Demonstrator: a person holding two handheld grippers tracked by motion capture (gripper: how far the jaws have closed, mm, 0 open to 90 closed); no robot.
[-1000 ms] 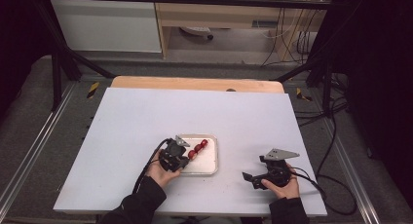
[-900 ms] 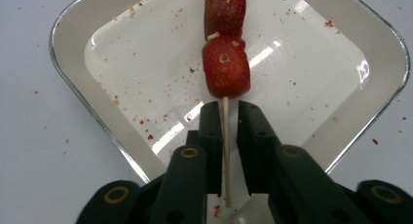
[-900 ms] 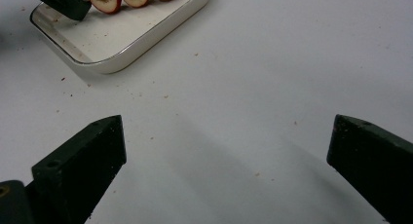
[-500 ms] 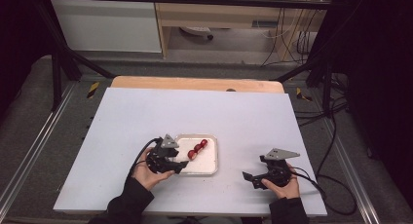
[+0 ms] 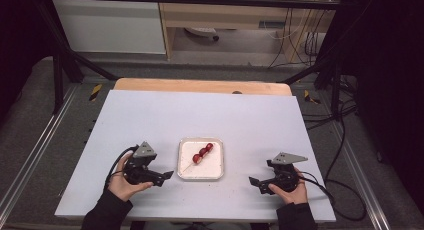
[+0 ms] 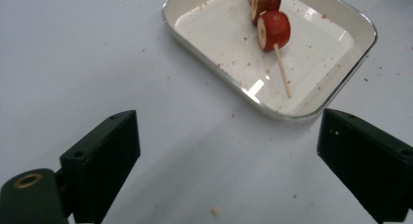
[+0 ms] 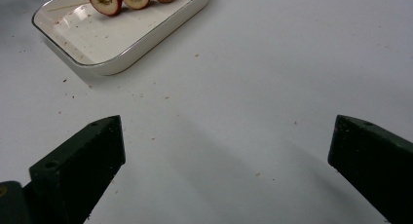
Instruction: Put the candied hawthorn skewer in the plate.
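The table is wide and white, with a small tray near its front edge. In the tray lies the skewer with three red fruit slices. The left gripper stands just beside the tray; its jaws have just been opening, nothing between them. The right gripper is released too, well apart. I think a careless reach could push the light tray or roll the skewer.

left gripper: fingers wide apart, just been opening, nothing between | tray: on desk just ahead | skewer: red fruit slices, lying in tray
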